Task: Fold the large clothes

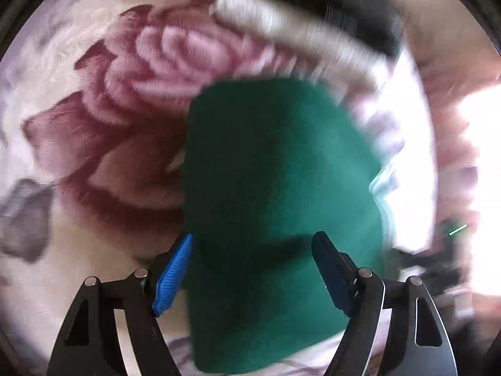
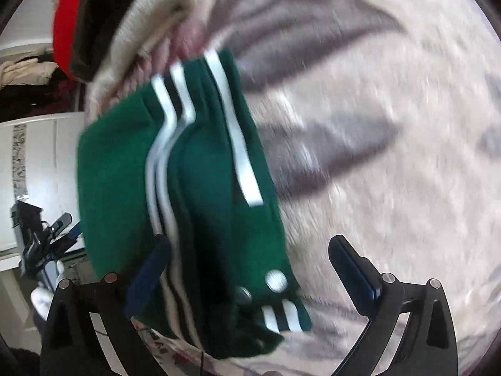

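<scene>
Grippers stood open over a folded green jacket (image 1: 275, 188) on a flowered blanket (image 1: 103, 100).

Both views were blurred. Left gripper (image 1: 252, 266) had its blue pads spread, the green cloth lying between them with neither pad pressing on it. Right gripper (image 2: 250, 269) was spread wide above the jacket's white-striped sleeve (image 2: 200, 144) and snap buttons (image 2: 275, 280), gripping nothing. A cream knitted garment (image 2: 150, 28) lay just beyond the jacket, beside red and dark clothes (image 2: 75, 22).
</scene>
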`<state>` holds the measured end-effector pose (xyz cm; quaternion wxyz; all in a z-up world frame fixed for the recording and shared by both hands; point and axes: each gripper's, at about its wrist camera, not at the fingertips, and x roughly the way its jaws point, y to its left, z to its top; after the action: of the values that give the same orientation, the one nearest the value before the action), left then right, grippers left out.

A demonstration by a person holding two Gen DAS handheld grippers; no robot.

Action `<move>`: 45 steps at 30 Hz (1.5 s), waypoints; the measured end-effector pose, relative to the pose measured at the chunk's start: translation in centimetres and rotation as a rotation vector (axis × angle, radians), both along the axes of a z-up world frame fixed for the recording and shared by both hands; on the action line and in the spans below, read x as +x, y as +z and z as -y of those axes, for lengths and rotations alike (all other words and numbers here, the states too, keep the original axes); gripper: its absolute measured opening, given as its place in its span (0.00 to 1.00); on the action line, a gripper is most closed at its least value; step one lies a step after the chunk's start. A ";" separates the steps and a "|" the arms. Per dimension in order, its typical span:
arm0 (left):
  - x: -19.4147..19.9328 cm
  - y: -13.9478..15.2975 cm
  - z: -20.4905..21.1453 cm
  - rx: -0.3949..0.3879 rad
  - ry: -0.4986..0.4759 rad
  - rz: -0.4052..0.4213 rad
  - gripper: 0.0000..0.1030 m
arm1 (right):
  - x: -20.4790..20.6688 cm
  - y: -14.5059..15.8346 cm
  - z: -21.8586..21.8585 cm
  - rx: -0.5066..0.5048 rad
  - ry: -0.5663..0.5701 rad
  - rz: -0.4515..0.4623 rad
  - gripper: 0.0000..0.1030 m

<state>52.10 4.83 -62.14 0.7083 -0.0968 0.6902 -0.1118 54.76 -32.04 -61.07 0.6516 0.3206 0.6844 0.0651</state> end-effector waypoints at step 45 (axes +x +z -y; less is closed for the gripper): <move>-6.0 -0.6 -7.3 -0.030 0.129 0.064 0.86 | -0.7 3.2 -4.9 -0.149 0.191 0.056 0.25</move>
<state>46.12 12.17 -62.77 0.7342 -0.1482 0.6578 -0.0794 54.03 -27.10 -57.88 0.6833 0.2027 0.6963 0.0847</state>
